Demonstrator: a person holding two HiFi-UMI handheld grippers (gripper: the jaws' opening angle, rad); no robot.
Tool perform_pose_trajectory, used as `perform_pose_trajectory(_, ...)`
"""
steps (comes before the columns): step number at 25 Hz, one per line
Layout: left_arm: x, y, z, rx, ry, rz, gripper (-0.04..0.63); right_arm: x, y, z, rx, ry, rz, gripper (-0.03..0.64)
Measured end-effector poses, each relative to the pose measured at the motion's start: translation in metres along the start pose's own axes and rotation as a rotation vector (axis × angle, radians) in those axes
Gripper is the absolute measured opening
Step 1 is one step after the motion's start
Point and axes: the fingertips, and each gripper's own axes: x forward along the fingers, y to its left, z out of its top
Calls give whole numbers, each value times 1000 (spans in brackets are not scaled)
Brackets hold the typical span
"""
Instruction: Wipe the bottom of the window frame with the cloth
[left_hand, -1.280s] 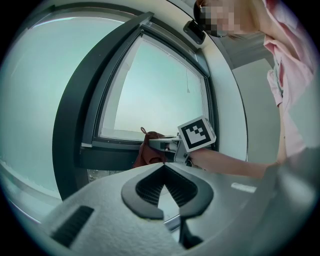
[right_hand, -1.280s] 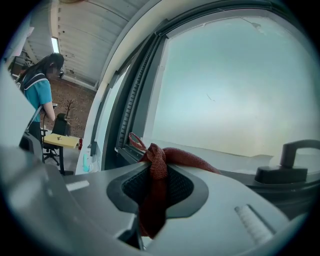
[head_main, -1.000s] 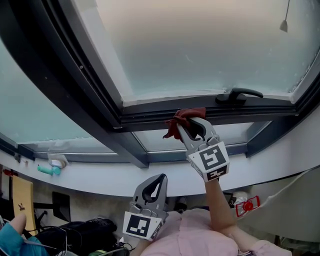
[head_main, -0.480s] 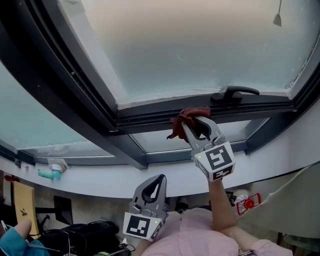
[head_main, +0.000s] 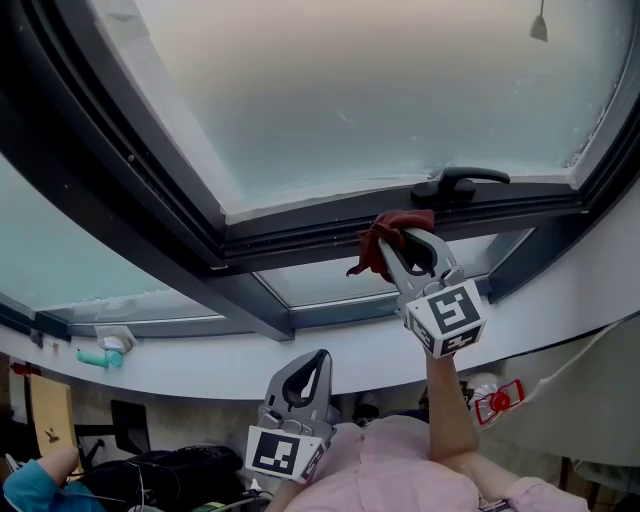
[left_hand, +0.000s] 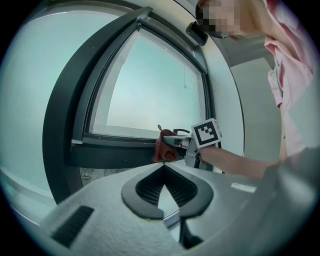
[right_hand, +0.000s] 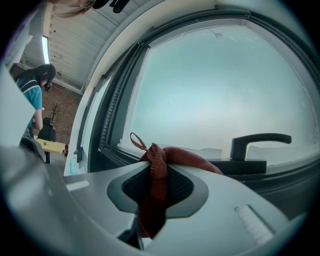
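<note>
Head view: right gripper is raised to the window frame, its fingers pinching a dark red cloth. The cloth is bunched at the fingertips and lies on the frame's bottom rail, just left of the black handle. The gripper's marker cube faces the camera, with a bare forearm below it. Left gripper hangs low, well apart from the frame, in front of the white sill, above the pink shirt. A teal object sits on the sill at far left.

Left gripper view: jaws pressed together at the tips, nothing between them (only the diamond-shaped gap behind the tips shows). Beyond them, the other gripper holds the cloth on the dark bottom rail, cloth hanging down a little over the rail's face. The frosted glass above is pale.

Right gripper view: jaws clamped on the cloth. One fold runs down between the pads, the rest drapes over the right jaw toward the handle, and a thin loop sticks up at left. The rail is directly behind the cloth; I can't confirm contact from this angle. A person in a teal top stands at far left.
</note>
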Motion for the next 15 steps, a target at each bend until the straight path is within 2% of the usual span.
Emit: perform_pose_trajectory(15,0,-4,0,-1,-6,-8,-3,-23,-42,-5,35,-10,-83,75)
